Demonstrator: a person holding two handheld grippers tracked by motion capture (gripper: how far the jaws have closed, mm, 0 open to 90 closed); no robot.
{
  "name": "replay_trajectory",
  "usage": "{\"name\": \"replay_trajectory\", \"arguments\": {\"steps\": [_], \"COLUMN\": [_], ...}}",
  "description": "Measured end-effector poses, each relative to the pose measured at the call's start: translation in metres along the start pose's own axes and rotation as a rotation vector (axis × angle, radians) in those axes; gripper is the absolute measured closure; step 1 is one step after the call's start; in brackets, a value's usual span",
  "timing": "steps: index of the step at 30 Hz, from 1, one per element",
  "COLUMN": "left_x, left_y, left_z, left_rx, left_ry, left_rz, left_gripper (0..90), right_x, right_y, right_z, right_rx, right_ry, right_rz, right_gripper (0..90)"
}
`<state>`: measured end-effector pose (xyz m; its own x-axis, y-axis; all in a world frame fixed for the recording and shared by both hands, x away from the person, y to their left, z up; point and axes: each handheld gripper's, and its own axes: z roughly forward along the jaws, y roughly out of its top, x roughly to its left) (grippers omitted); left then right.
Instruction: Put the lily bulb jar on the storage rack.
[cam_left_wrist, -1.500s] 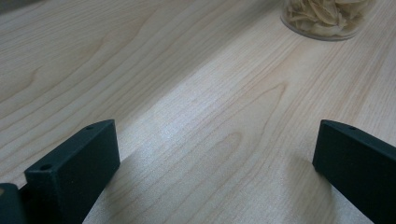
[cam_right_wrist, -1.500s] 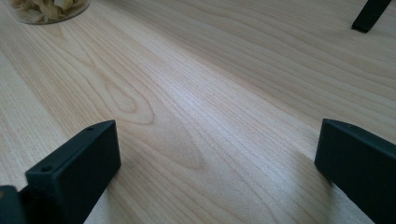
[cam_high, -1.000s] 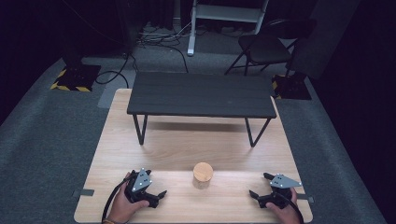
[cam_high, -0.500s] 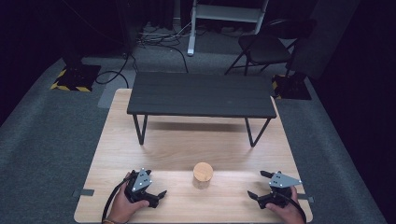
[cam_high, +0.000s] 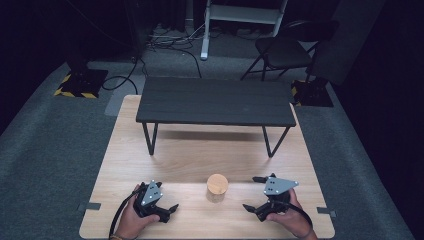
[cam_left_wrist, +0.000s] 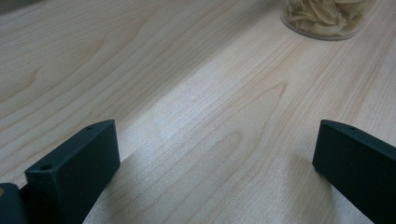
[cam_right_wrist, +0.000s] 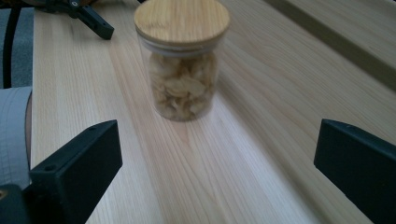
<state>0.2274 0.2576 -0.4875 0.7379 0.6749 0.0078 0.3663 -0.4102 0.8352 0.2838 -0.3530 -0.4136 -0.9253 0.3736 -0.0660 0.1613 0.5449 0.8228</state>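
the jar (cam_high: 217, 187) stands upright on the wooden worktop (cam_high: 200, 150), near its front edge, between the two grippers and apart from both. it has a round wooden lid (cam_right_wrist: 181, 19) and pale flakes inside. the right gripper (cam_high: 256, 194) points at it with jaws wide apart around nothing. the left gripper (cam_high: 172, 210) rests low on the worktop, jaws likewise spread. a small black table (cam_high: 215, 102) stands farther back.
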Motion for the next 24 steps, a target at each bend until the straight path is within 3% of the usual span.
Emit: {"name": "replay_trajectory", "arguments": {"steps": [5,13,24], "left_x": [0.000,0.000,0.000], "left_y": [0.000,0.000,-0.001], "left_z": [0.000,0.000,0.000], "left_rx": [0.000,-0.002,-0.004], "left_ry": [-0.001,-0.002,-0.002], "left_rz": [0.003,0.008,0.016], "left_gripper": [0.6,0.6,0.6], "right_x": [-0.002,-0.004,0.004], "right_y": [0.021,0.037,0.037], "right_z": [0.023,0.056,0.086], "right_rx": [0.008,0.007,0.001], "right_ry": [0.049,0.103,0.094], "right_rz": [-0.032,-0.015,-0.001], "right_gripper": [0.6,0.6,0.6]}}
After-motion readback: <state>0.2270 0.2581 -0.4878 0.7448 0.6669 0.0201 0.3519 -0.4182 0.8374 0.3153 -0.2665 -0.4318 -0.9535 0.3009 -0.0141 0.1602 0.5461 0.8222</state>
